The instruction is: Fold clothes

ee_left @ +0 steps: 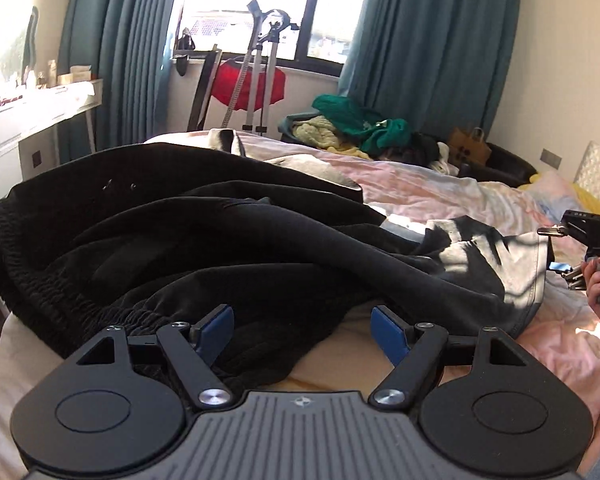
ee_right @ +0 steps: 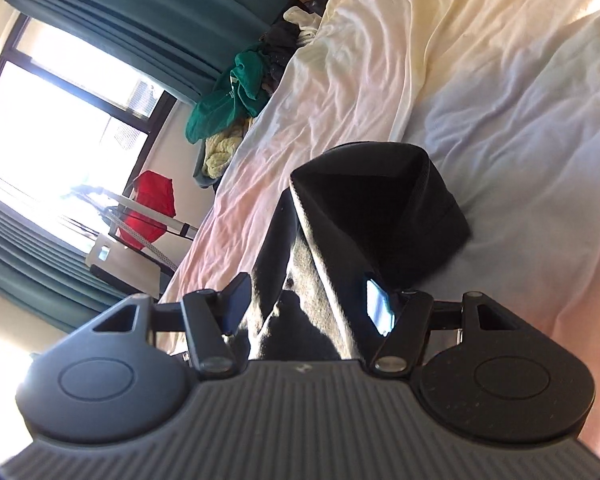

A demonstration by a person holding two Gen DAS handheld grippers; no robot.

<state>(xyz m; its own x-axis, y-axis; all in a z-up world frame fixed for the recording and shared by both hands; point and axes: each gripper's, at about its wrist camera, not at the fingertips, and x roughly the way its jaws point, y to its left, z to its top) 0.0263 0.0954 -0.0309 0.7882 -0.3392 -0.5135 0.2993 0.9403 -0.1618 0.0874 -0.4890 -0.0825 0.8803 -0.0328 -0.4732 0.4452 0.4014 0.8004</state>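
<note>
Left wrist view: the left gripper [ee_left: 302, 326] hovers with jaws spread over the near edge of the bed [ee_left: 440, 184], holding nothing. Just ahead the black trousers [ee_left: 172, 232] lie rumpled in a heap, elastic waistband toward the bed's left edge.

Right wrist view: the right gripper [ee_right: 306, 306] has its jaws apart with a black trouser leg [ee_right: 364, 216] running between them; whether they pinch it I cannot tell.

Folding looks barely begun; smoothing and every fold remain.
</note>
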